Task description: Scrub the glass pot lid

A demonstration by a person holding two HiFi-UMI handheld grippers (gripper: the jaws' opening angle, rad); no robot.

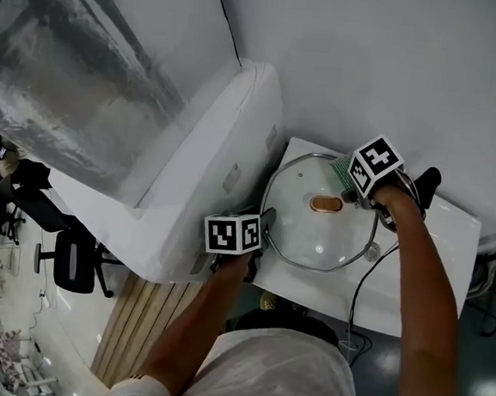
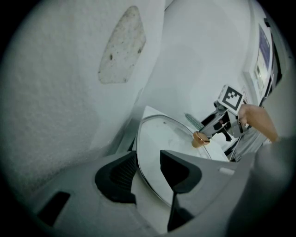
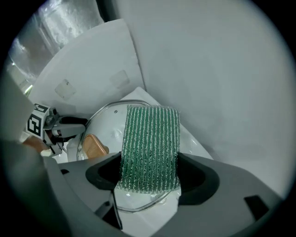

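Two grippers are at the lid [image 1: 313,237], which lies dome up on a white board [image 1: 437,252], with its tan knob [image 1: 326,204] at the centre of the glass. My left gripper [image 2: 148,156] is at the lid's left edge in the head view, between the lid and a thick white slab [image 1: 226,148] that stands just beside the board. Its jaws are spread: one sits outside the metal rim and the other over the glass, so the rim runs between them. In the left gripper view a strip of glass shows between the rim and the inner jaw, and I see no pad of the jaws pressing on the lid. My right gripper [image 3: 149,159] points steeply down at the lid's far right edge in the head view, near the knob. Its jaws are pinched on a green pad [image 3: 150,143], one jaw on each side edge. The pad is ribbed mesh and sticks out well past the fingertips. In the right gripper view it crosses in front of the rim and hides part of the glass; the knob shows just to its left. Whether the pad's face touches the glass I cannot tell. My right hand [image 1: 394,201] grasps the gripper body over the board's far side. A black cable [image 1: 362,289] runs from that gripper across the board and off its near edge.
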